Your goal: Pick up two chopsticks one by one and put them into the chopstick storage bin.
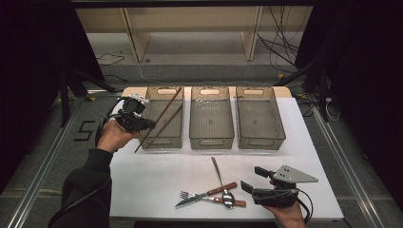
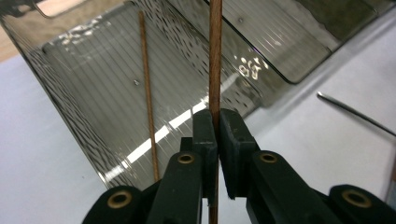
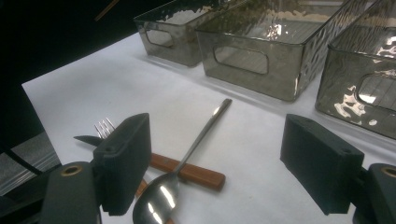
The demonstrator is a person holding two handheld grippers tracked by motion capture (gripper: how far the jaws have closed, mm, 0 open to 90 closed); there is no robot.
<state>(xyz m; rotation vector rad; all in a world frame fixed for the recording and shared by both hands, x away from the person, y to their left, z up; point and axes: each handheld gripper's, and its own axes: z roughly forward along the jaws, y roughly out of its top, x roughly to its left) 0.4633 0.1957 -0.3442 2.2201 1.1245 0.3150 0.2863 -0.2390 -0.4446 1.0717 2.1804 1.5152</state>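
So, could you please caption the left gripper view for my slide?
Left gripper clamps a wooden chopstick over the smoky bin holding another.

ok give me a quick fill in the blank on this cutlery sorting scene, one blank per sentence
1. The left hand-held gripper is shut on a ____.
2. A second chopstick lies in the ____ of the three bins.
3. The right hand-held gripper hovers with its jaws ____ over the spoon.
4. The spoon lies across a wooden-handled knife and a ____.

Missing words: chopstick; leftmost; open; fork
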